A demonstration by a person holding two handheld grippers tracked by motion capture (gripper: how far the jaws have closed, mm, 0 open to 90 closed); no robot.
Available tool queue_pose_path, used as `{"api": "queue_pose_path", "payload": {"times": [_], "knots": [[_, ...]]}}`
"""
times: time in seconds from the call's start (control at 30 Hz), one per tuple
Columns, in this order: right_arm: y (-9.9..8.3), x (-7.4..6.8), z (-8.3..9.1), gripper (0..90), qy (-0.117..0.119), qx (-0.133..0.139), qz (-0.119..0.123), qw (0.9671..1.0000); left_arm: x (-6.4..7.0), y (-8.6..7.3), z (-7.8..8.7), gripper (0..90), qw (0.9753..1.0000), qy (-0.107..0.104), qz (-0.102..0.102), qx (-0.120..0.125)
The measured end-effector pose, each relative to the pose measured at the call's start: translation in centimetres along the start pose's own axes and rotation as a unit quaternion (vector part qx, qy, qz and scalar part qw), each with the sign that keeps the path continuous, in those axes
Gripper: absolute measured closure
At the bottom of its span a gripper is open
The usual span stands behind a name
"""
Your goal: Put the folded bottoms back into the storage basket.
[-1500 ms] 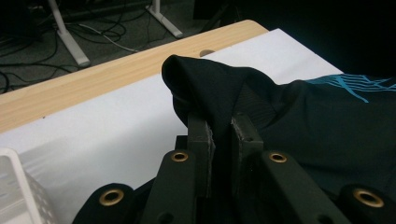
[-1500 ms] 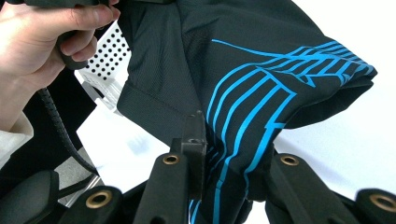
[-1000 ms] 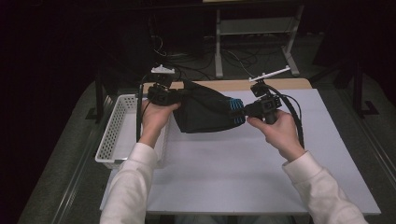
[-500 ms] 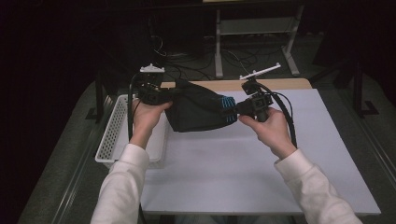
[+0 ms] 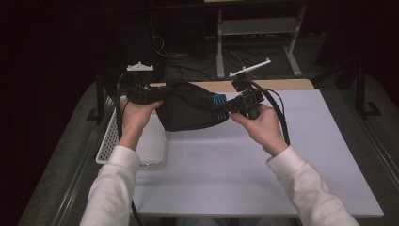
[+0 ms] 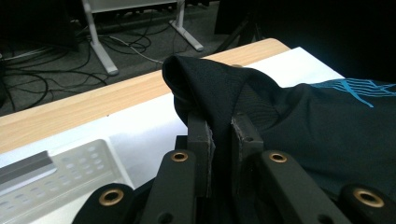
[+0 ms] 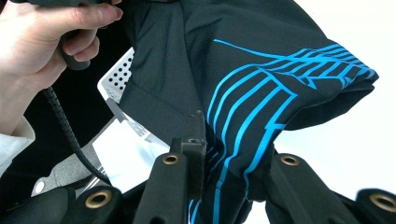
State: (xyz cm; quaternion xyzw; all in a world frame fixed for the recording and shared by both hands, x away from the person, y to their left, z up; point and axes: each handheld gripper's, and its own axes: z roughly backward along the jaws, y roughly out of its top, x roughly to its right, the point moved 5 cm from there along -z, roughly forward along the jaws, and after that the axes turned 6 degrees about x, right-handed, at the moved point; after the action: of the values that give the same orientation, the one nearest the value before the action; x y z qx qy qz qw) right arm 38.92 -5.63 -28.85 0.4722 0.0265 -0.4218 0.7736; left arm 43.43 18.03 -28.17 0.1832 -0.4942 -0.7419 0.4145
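Note:
A folded black garment [image 5: 190, 107] with a blue line print [image 5: 219, 100] hangs between my two grippers above the white table's far left. My left gripper [image 5: 160, 96] is shut on its left edge; in the left gripper view the black cloth [image 6: 299, 112] is pinched between the jaws of my left gripper [image 6: 223, 126]. On the printed end my right gripper [image 5: 221, 107] is shut. In the right gripper view the blue-striped fabric [image 7: 261, 93] runs down between the jaws of my right gripper [image 7: 224, 135]. The garment's lower edge hangs just above the table.
A white perforated basket [image 5: 109, 141] sits at the table's left edge, under my left hand. The white table top [image 5: 263, 169] ends in a wooden strip [image 5: 282, 84] at the far side. Beyond it are cables and a metal stand's legs [image 5: 221, 52] on the dark floor.
Both grippers have carried the garment to the left, toward the basket. The left gripper now hangs over the basket's inner rim.

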Motion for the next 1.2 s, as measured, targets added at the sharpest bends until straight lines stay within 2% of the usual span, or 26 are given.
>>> {"api": "queue_pose_path", "payload": {"times": [0.5, 1.2], "knots": [[1.7, -1.2, -1.7, 73.9, 0.008, -0.002, 0.007, 0.9999, -2.2, 0.4, 1.6, 80.1, 0.9999, 0.01, 0.006, 0.007], [3.9, -3.4, -5.8, 73.9, 0.021, -0.01, 0.016, 0.9996, -6.6, -0.2, 3.7, 80.1, 0.999, 0.034, 0.029, 0.01]]}}
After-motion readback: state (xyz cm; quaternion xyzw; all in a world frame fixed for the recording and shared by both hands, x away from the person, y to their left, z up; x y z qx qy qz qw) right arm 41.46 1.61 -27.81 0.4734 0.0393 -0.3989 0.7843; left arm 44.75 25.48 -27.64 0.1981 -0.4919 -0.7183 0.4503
